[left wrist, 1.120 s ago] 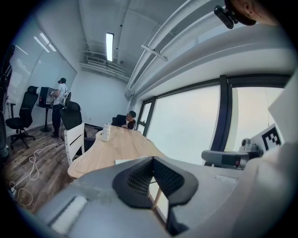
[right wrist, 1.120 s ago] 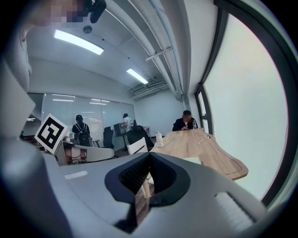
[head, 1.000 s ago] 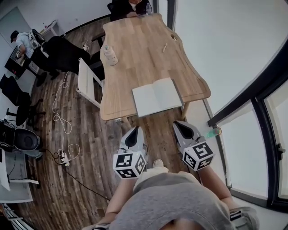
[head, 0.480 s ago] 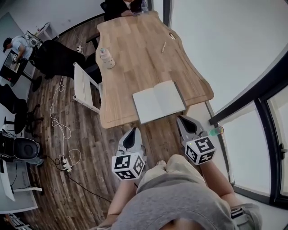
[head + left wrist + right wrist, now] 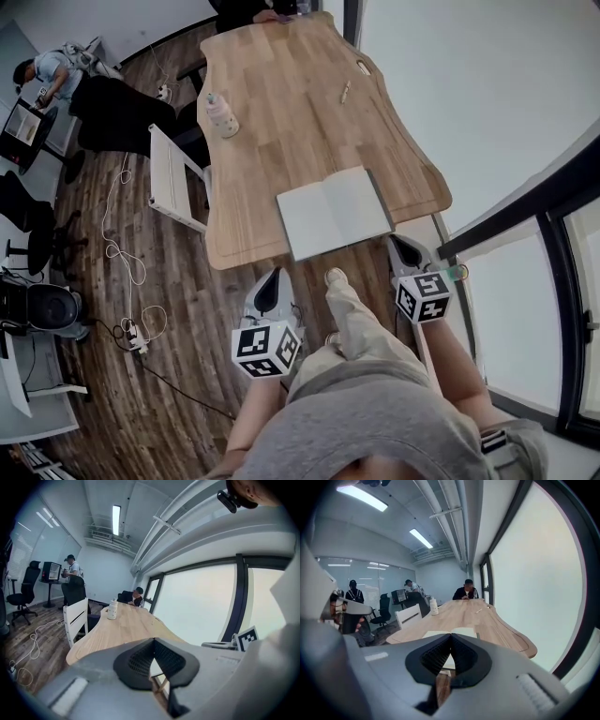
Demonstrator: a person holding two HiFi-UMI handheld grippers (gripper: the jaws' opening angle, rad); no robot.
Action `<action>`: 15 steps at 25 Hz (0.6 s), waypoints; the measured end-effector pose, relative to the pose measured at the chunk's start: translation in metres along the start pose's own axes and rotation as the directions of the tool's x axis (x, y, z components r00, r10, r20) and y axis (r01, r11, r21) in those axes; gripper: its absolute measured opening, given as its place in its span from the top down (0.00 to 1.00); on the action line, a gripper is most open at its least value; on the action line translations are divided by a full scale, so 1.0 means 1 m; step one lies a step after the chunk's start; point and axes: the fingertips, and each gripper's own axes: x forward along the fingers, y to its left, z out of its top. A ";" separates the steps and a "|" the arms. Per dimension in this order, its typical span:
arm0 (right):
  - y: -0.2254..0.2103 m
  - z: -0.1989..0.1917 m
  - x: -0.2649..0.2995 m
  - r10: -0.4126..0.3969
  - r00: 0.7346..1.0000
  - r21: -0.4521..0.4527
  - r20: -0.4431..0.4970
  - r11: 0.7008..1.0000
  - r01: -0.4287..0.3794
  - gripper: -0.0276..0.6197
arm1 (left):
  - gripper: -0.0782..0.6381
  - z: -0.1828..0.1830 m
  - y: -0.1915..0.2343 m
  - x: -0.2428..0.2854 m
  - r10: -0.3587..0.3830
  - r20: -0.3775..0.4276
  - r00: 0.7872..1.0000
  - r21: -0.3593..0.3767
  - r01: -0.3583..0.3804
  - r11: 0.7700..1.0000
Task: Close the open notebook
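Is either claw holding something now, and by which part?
Nothing is held. The left claw and the right claw are both shut and empty; the open notebook lies untouched on the table.

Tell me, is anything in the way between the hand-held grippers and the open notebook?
No, nothing visible is. The notebook lies open at the near edge of the table. The left hand-held gripper and the right hand-held gripper hang just short of that edge, jaws together, with only air ahead.
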 end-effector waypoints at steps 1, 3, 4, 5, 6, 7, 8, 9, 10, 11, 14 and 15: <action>-0.008 -0.006 0.006 -0.011 1.000 0.005 -0.013 1.000 0.011 0.96 | 0.89 0.000 0.002 0.002 0.007 0.000 1.000 -0.003 -0.007 1.000; -0.023 -0.017 0.018 -0.029 0.999 0.019 -0.039 0.999 0.030 0.96 | 0.89 0.000 0.004 0.009 0.014 0.001 1.000 -0.010 -0.014 1.000; -0.030 -0.023 0.024 -0.038 0.998 0.028 -0.050 0.999 0.040 0.96 | 0.89 0.000 0.005 0.012 0.013 0.000 1.000 -0.011 -0.013 1.000; -0.036 -0.028 0.029 -0.047 0.997 0.035 -0.060 0.998 0.050 0.96 | 0.89 -0.001 0.005 0.016 0.011 -0.002 1.000 -0.011 -0.011 1.000; -0.042 -0.034 0.034 -0.056 0.996 0.040 -0.069 0.997 0.059 0.96 | 0.89 -0.002 0.005 0.021 0.009 -0.006 1.000 -0.009 -0.009 1.000; -0.048 -0.040 0.039 -0.062 0.995 0.045 -0.081 0.997 0.066 0.96 | 0.89 -0.002 0.005 0.026 0.009 -0.010 1.000 -0.007 -0.009 1.000; -0.053 -0.046 0.044 -0.066 0.993 0.051 -0.094 0.996 0.071 0.96 | 0.89 -0.002 0.005 0.030 0.010 -0.014 1.000 -0.007 -0.010 1.000; -0.058 -0.053 0.050 -0.066 0.992 0.060 -0.110 0.996 0.073 0.96 | 0.89 -0.003 0.005 0.036 0.010 -0.018 1.000 -0.007 -0.010 1.000; -0.063 -0.060 0.055 -0.064 0.990 0.070 -0.126 0.995 0.073 0.96 | 0.89 -0.003 0.005 0.041 0.008 -0.020 1.000 -0.008 -0.008 1.000; -0.067 -0.067 0.059 -0.059 0.988 0.078 -0.143 0.994 0.071 0.95 | 0.89 -0.003 0.005 0.046 0.006 -0.023 1.000 -0.008 -0.006 1.000; -0.076 -0.084 0.070 -0.044 0.981 0.089 -0.191 0.994 0.062 0.90 | 0.89 0.001 0.003 0.060 -0.001 -0.026 1.000 -0.003 0.001 1.000; -0.080 -0.089 0.073 -0.046 0.978 0.088 -0.205 0.994 0.066 0.90 | 0.89 0.002 0.003 0.064 -0.002 -0.027 1.000 0.000 0.002 1.000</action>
